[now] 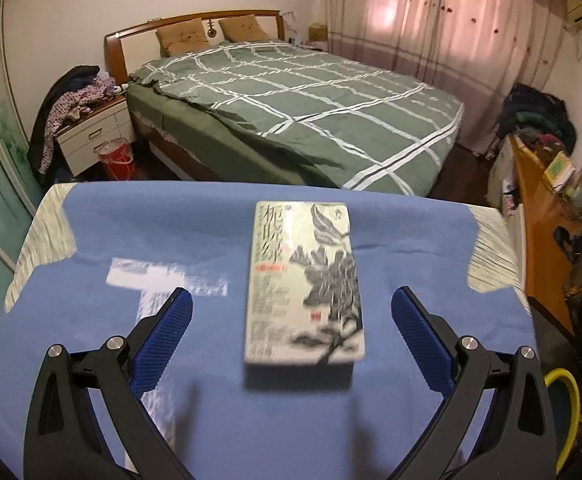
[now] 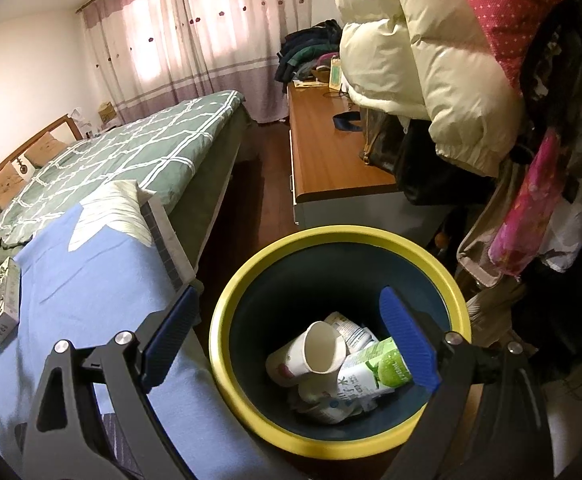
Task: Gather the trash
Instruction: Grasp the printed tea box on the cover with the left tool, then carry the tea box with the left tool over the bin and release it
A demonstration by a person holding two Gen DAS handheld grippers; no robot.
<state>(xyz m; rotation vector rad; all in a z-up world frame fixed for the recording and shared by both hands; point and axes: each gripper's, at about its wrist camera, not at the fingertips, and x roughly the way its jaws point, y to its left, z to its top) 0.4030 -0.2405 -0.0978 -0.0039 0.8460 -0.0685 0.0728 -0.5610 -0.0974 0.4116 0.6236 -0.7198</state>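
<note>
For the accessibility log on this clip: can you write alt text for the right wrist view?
The open right gripper hangs empty above a yellow-rimmed bin that holds a paper cup and a green carton. To the left, a boxed book lies on a blue cloth, with a green bed behind.

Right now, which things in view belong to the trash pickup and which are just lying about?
Job:
- yellow-rimmed bin
- paper cup, inside it
- green carton, inside it
- right claw, open over the bin
- left claw, open

Lying about:
- book on the blue cloth
- bed
- puffy coat
</note>
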